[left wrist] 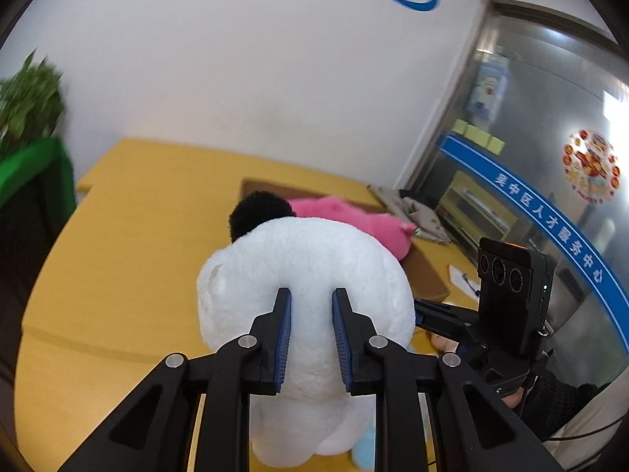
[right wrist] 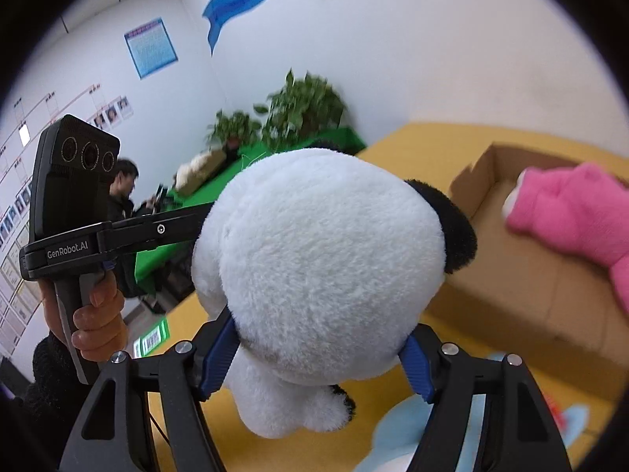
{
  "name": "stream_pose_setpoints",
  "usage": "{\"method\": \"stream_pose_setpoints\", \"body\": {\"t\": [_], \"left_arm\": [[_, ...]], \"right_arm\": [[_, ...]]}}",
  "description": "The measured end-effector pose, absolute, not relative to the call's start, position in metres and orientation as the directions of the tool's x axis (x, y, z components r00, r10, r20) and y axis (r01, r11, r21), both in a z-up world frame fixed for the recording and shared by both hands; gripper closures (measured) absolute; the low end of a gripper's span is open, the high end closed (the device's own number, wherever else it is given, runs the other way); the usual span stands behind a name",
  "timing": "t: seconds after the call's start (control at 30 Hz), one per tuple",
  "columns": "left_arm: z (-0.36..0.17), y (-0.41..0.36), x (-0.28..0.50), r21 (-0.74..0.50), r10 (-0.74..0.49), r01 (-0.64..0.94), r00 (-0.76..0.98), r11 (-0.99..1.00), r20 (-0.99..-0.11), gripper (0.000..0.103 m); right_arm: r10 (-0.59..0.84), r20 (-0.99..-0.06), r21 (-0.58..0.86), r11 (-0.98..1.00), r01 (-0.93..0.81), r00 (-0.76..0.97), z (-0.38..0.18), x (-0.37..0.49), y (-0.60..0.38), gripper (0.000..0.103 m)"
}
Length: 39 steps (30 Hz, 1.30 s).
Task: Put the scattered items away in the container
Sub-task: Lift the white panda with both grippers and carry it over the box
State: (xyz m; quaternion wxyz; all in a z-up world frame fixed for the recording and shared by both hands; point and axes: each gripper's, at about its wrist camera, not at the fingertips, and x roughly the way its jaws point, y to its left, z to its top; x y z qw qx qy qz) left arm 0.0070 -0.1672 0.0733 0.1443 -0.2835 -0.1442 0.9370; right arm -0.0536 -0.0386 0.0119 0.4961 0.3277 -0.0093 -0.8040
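My left gripper (left wrist: 311,316) has its blue-padded fingers (left wrist: 284,338) pressed into the round head of a fluffy white plush panda with black ears (left wrist: 306,275), clamped on it. My right gripper (right wrist: 320,362) pinches the same toy (right wrist: 322,251) at the neck, its blue pads (right wrist: 218,358) squeezing in from both sides. Between them the panda hangs lifted above the yellow table (left wrist: 129,244). Just beyond it sits an open brown cardboard box (right wrist: 523,275) with low walls; inside lies a bright pink plush toy (right wrist: 570,212), sprawled across the floor of the box. Below the panda a pale blue soft item (right wrist: 397,436) rests on the table, near the box's front wall.
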Motion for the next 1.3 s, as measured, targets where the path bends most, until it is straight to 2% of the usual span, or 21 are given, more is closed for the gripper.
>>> {"method": "stream_pose_setpoints", "body": {"t": [0.13, 0.27, 0.47, 0.53, 0.67, 0.73, 0.8, 0.93, 1.0, 1.03, 1.07, 1.1, 1.13, 1.17, 1.27, 1.3], "left_arm": [[0.117, -0.137, -0.041, -0.264, 0.370, -0.273, -0.807, -0.925, -0.460, 0.082], [0.134, -0.126, -0.099, -0.256, 0.400, -0.313, -0.794, -0.915, -0.458, 0.082], [0.091, -0.131, -0.186, -0.330, 0.419, -0.277, -0.741, -0.903, -0.524, 0.085], [0.063, -0.133, -0.209, -0.348, 0.411, -0.244, -0.714, -0.905, -0.567, 0.085], [-0.007, -0.139, -0.248, -0.366, 0.380, -0.157, -0.624, -0.917, -0.683, 0.098], [-0.037, -0.141, -0.257, -0.355, 0.357, -0.124, -0.586, -0.927, -0.728, 0.098], [-0.048, -0.147, -0.256, -0.389, 0.376, -0.114, -0.592, -0.914, -0.712, 0.098], [-0.046, -0.152, -0.250, -0.405, 0.378, -0.099, -0.604, -0.909, -0.701, 0.098], [-0.036, -0.143, -0.241, -0.384, 0.363, -0.106, -0.619, -0.917, -0.697, 0.095], [-0.030, -0.139, -0.234, -0.375, 0.355, -0.108, -0.629, -0.921, -0.692, 0.091], [-0.025, -0.135, -0.225, -0.364, 0.342, -0.104, -0.641, -0.926, -0.688, 0.075], [-0.020, -0.132, -0.216, -0.345, 0.318, -0.093, -0.654, -0.934, -0.686, 0.065], [-0.017, -0.130, -0.208, -0.319, 0.289, -0.081, -0.668, -0.944, -0.686, 0.045], [-0.017, -0.124, -0.199, -0.292, 0.266, -0.079, -0.678, -0.953, -0.685, 0.039], [-0.031, -0.106, -0.181, -0.252, 0.261, -0.109, -0.651, -0.962, -0.713, 0.039], [-0.040, -0.101, -0.178, -0.234, 0.246, -0.103, -0.631, -0.967, -0.736, 0.039]], "right_arm": [[-0.793, -0.458, 0.279, -0.557, 0.782, -0.402, 0.056, -0.086, -0.010, 0.031], [-0.768, -0.436, 0.240, -0.602, 0.761, -0.470, 0.082, -0.126, 0.008, 0.031], [-0.743, -0.447, 0.263, -0.641, 0.721, -0.498, 0.065, -0.195, 0.022, 0.031], [-0.734, -0.477, 0.293, -0.651, 0.700, -0.484, 0.045, -0.218, 0.019, 0.031], [-0.681, -0.607, 0.334, -0.687, 0.645, -0.411, -0.014, -0.248, -0.004, 0.031], [-0.648, -0.677, 0.359, -0.704, 0.612, -0.348, -0.046, -0.260, -0.017, 0.032], [-0.617, -0.727, 0.360, -0.717, 0.597, -0.301, -0.069, -0.264, -0.031, 0.032], [-0.582, -0.753, 0.331, -0.737, 0.589, -0.305, -0.067, -0.266, -0.039, 0.028], [-0.555, -0.769, 0.299, -0.751, 0.589, -0.318, -0.065, -0.250, -0.040, 0.013], [-0.548, -0.771, 0.292, -0.757, 0.584, -0.324, -0.062, -0.241, -0.038, 0.010], [-0.547, -0.769, 0.295, -0.762, 0.577, -0.330, -0.061, -0.236, -0.032, 0.009], [-0.553, -0.763, 0.306, -0.765, 0.567, -0.334, -0.060, -0.232, -0.024, 0.009], [-0.557, -0.752, 0.315, -0.773, 0.550, -0.352, -0.056, -0.224, -0.011, 0.009], [-0.557, -0.736, 0.314, -0.785, 0.534, -0.386, -0.052, -0.218, 0.007, 0.009], [-0.532, -0.704, 0.309, -0.826, 0.472, -0.470, -0.045, -0.205, 0.063, 0.000], [-0.502, -0.712, 0.299, -0.849, 0.435, -0.490, -0.047, -0.200, 0.079, 0.000]]}}
